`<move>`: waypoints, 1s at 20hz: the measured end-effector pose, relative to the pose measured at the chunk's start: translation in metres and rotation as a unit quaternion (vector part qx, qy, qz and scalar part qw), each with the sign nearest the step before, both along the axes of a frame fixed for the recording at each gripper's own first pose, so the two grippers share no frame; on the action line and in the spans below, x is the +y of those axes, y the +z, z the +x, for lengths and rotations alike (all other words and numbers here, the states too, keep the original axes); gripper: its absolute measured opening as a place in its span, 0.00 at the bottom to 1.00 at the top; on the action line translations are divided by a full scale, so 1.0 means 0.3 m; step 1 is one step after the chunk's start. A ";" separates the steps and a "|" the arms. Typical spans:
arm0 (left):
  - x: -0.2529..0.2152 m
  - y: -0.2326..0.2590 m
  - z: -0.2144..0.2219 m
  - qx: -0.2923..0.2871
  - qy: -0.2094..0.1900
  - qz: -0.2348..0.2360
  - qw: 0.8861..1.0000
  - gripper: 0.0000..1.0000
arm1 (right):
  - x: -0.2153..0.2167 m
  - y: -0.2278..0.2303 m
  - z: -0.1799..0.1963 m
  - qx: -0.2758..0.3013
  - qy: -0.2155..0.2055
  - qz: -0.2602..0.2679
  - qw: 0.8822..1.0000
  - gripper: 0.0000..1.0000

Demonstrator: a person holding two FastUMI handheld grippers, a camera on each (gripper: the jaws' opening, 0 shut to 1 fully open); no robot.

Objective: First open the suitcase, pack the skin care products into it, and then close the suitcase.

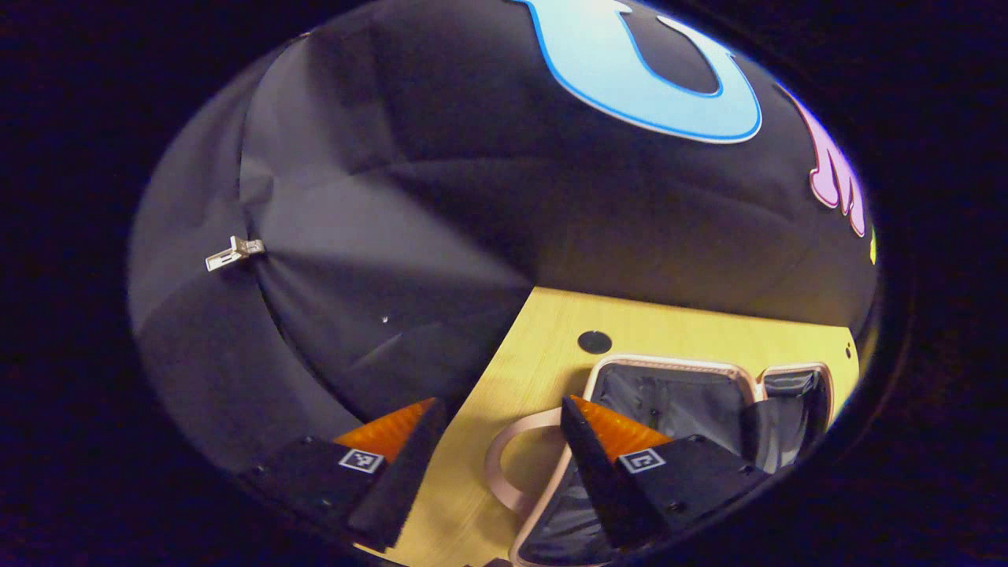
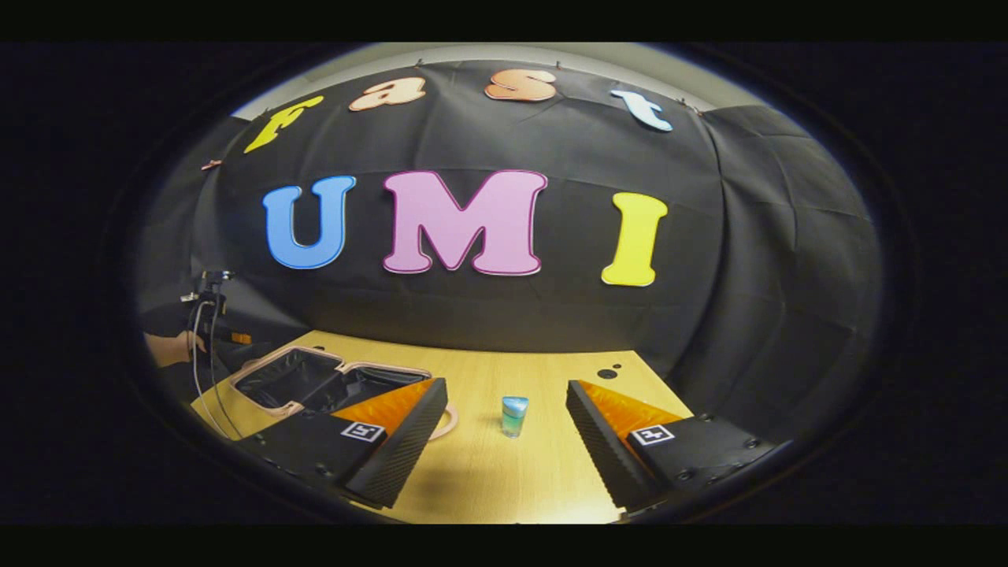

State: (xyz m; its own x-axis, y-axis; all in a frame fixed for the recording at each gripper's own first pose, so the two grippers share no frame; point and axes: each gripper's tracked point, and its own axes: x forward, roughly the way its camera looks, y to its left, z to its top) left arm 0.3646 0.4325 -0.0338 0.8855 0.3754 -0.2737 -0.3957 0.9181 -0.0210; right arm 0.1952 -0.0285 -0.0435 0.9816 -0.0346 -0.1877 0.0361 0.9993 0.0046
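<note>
Two tools, both with fingers spread wide, nothing between them. Left tool (image 1: 496, 449) hovers over the pale wood-grain desk (image 1: 543, 331) at the near edge of the open pink-rimmed suitcase (image 1: 669, 394) — dark grey fabric lining, rounded corners, two halves lying flat side by side. A pink loop handle (image 1: 504, 457) lies on the desk just beside the case, between the fingers in the left gripper view. A small dark round hole (image 1: 594, 342) sits in the desk behind the case.

Right gripper view adds the small skin care bottle (image 2: 514, 416) — translucent blue-green, short cylinder, upright on the desk, well apart from the suitcase (image 2: 315, 382) and ahead of the right tool (image 2: 504, 441). At far left, a hand (image 2: 169, 346) holds the other tool, cables hanging down.
</note>
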 end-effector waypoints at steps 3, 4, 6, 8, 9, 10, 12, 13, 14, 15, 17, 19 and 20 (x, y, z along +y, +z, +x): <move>-0.194 0.184 -0.071 -0.062 -0.032 0.030 0.997 0.97 | -0.052 0.008 -0.015 -0.008 -0.016 -0.004 1.000 0.97; -0.268 0.236 -0.097 -0.081 -0.040 0.040 0.995 0.96 | -0.081 0.021 -0.018 -0.014 -0.025 -0.004 1.000 0.97; -0.446 0.294 -0.148 -0.115 -0.075 0.047 0.989 0.96 | -0.145 0.041 -0.033 -0.024 -0.043 -0.004 0.999 0.96; -0.659 0.329 -0.186 -0.140 -0.113 0.048 0.983 0.96 | -0.210 0.061 -0.043 -0.030 -0.061 -0.001 0.998 0.93; -0.768 0.324 -0.200 -0.147 -0.134 0.044 0.979 0.96 | -0.243 0.068 -0.050 -0.032 -0.071 0.001 0.997 0.96; -0.878 0.315 -0.213 -0.150 -0.157 0.039 0.975 0.96 | -0.277 0.068 -0.065 -0.034 -0.080 0.002 0.996 0.96; -1.128 0.287 -0.238 -0.155 -0.202 0.024 0.967 0.96 | -0.331 0.069 -0.084 -0.033 -0.095 0.003 0.995 0.96; -1.238 0.266 -0.239 -0.161 -0.225 0.016 0.961 0.96 | -0.354 0.065 -0.094 -0.031 -0.100 0.000 0.994 0.96; -1.343 0.252 -0.232 -0.169 -0.244 0.004 0.955 0.96 | -0.379 0.058 -0.098 -0.029 -0.104 -0.008 0.994 0.96; -1.446 0.231 -0.233 -0.171 -0.265 -0.010 0.949 0.96 | -0.402 0.051 -0.105 -0.025 -0.107 -0.013 0.994 0.96; -1.642 0.171 -0.219 -0.169 -0.301 -0.039 0.938 0.96 | -0.441 0.034 -0.120 -0.019 -0.110 -0.015 0.994 0.96; -1.808 0.081 -0.199 -0.153 -0.329 -0.064 0.930 0.96 | -0.477 0.015 -0.111 -0.016 -0.111 -0.024 0.993 0.96; -1.876 0.042 -0.192 -0.147 -0.334 -0.072 0.928 0.96 | -0.503 0.005 -0.104 -0.016 -0.112 -0.031 0.993 0.97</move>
